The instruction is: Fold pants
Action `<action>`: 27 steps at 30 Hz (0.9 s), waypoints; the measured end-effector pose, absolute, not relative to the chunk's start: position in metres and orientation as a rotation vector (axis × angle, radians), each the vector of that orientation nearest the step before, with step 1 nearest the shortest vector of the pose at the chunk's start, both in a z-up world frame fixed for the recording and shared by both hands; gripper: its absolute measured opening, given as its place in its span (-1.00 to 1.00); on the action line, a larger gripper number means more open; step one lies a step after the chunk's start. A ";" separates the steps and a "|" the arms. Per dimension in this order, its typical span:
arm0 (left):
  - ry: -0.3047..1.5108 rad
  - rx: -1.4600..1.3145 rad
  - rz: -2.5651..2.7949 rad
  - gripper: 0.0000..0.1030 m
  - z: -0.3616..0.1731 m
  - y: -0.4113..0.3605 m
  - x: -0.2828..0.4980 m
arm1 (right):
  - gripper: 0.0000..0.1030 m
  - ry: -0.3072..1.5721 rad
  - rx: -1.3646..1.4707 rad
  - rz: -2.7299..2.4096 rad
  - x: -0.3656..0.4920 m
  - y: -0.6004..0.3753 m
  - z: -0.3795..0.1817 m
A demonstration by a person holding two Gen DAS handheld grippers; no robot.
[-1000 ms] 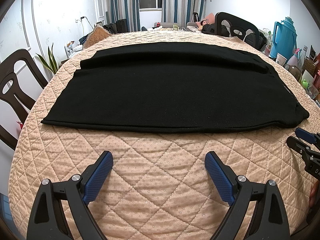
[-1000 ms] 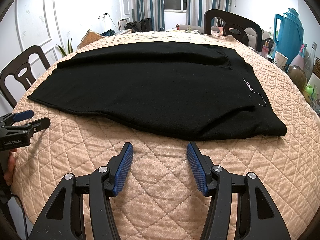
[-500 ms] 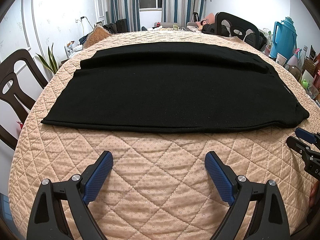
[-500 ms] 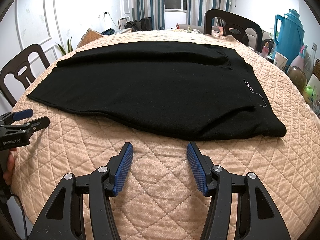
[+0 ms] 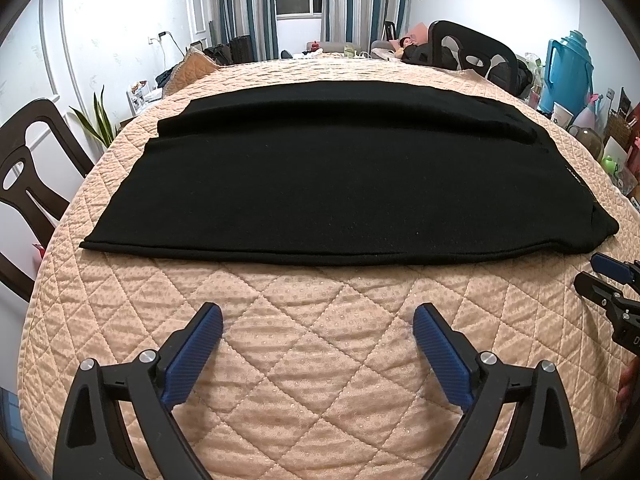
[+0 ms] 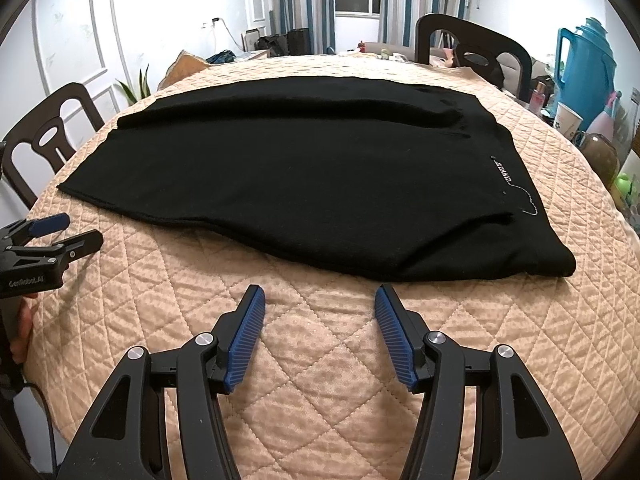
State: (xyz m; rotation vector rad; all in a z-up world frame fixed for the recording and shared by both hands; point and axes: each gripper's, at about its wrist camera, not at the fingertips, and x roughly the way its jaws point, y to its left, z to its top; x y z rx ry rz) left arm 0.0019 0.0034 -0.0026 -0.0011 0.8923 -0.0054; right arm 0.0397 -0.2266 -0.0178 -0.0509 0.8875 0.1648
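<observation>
Black pants (image 5: pixel 340 172) lie flat and spread wide on the quilted peach table cover (image 5: pixel 320 360), also in the right wrist view (image 6: pixel 304 176), with a small white label near their right end (image 6: pixel 506 172). My left gripper (image 5: pixel 318 316) is open and empty, above the cover just short of the pants' near hem. My right gripper (image 6: pixel 320 296) is open and empty, close to the near edge of the pants' right part. The left gripper also shows at the left of the right wrist view (image 6: pixel 72 228); the right gripper at the right of the left wrist view (image 5: pixel 596 268).
Dark wooden chairs stand at the left (image 5: pixel 24 184) and at the far side (image 6: pixel 472 52). A blue thermos jug (image 6: pixel 586 68), a paper cup (image 6: pixel 568 120) and bottles stand to the right of the table. A plant (image 5: pixel 98 124) is at the left wall.
</observation>
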 end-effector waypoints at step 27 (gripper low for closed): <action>0.902 -0.005 -0.026 0.95 -0.004 0.004 0.005 | 0.13 0.886 0.052 0.178 0.032 -0.257 -0.014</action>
